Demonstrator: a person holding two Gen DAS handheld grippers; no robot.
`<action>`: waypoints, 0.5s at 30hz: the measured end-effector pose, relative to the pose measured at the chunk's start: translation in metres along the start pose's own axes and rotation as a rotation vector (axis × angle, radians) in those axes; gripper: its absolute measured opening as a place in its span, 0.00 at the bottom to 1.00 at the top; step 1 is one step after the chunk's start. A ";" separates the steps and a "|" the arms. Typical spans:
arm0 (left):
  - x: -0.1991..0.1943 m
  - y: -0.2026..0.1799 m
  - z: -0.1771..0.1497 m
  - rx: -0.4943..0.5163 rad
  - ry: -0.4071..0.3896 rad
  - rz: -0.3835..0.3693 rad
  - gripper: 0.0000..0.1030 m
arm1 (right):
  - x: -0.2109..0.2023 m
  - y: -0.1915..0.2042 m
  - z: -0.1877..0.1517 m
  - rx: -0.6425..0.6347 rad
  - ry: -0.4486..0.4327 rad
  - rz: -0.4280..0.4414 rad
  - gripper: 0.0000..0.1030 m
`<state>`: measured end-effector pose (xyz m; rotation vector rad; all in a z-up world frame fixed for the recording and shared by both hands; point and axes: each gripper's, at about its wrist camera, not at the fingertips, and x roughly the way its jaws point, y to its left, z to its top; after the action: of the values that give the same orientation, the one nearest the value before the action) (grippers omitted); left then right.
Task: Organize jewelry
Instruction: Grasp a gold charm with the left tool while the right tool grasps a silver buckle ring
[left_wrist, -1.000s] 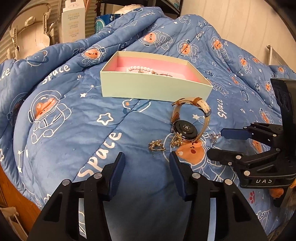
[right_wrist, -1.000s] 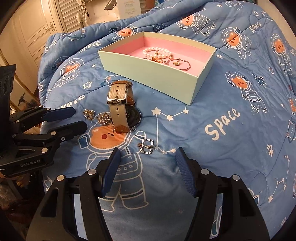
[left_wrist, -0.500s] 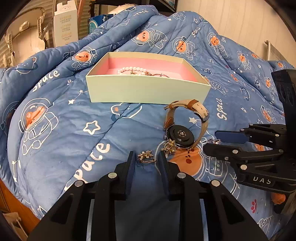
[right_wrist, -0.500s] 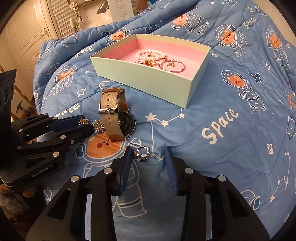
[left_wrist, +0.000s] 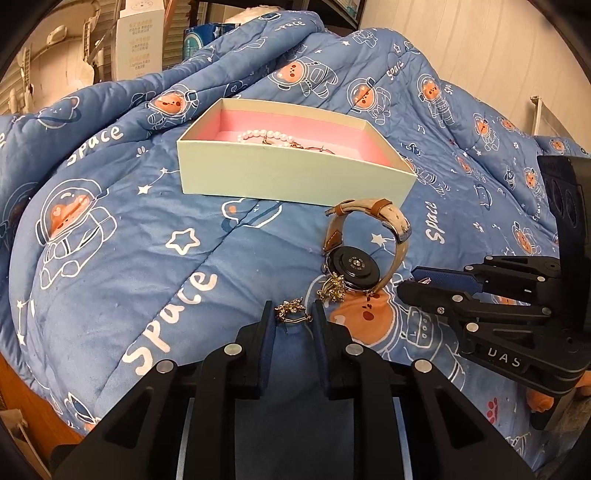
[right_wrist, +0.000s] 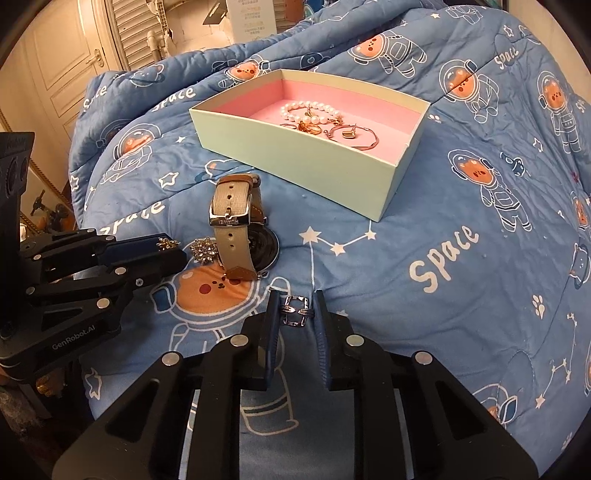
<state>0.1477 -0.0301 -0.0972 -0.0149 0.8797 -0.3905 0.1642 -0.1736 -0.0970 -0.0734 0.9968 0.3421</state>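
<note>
The left gripper (left_wrist: 293, 315) is closing its jaws on a small gold brooch (left_wrist: 291, 312), a spiky sprig shape lying on the blue quilt (left_wrist: 122, 258); the pads touch both its sides. The right gripper (right_wrist: 295, 312) is closing too, with a silver openwork ring (right_wrist: 296, 311) pinched between its pads on the quilt. Between the two grippers lies a watch (right_wrist: 240, 229) with a beige strap, brown leather tips and a dark round case, and a second sparkly gold brooch (right_wrist: 204, 250) sits just beside it. Behind stands a pale green box (right_wrist: 295, 162) lined in pink, holding a pearl bracelet (right_wrist: 308, 112), gold rings and a thin rose-gold bangle (right_wrist: 364, 138).
</note>
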 end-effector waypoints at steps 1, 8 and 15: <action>-0.001 0.001 0.000 -0.006 0.000 -0.004 0.19 | 0.000 0.000 0.000 0.001 0.000 0.001 0.18; -0.009 0.004 -0.004 -0.043 0.003 -0.026 0.19 | -0.004 -0.004 -0.002 0.029 0.005 0.027 0.18; -0.016 0.008 -0.006 -0.061 0.005 -0.025 0.19 | -0.009 -0.014 -0.003 0.090 0.022 0.087 0.18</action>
<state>0.1366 -0.0168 -0.0906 -0.0816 0.8969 -0.3867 0.1617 -0.1897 -0.0929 0.0475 1.0376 0.3760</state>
